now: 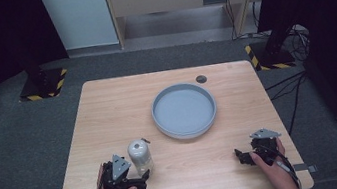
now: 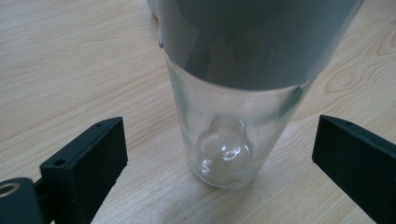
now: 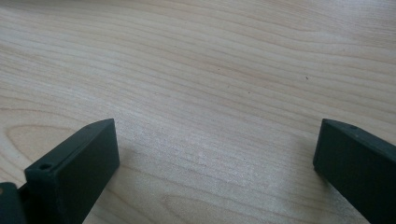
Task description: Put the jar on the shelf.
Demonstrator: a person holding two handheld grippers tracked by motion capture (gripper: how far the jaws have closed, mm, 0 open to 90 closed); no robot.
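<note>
two hand-held grippers wide open, left one [image 1: 137, 179] around bottle [image 1: 139, 155] near surface [image 1: 108, 108] front edge, untouched; next probably closing.

Left hand-held gripper [image 2: 219, 163] with its two black jaws spread wide, one on either side of an upright clear glass bottle [image 2: 229, 135]. The bottle stands between the jaws, touching neither. A grey band [image 2: 252, 42] covers its upper part. Light wood-grain tabletop [image 2: 70, 70] beneath.
</note>
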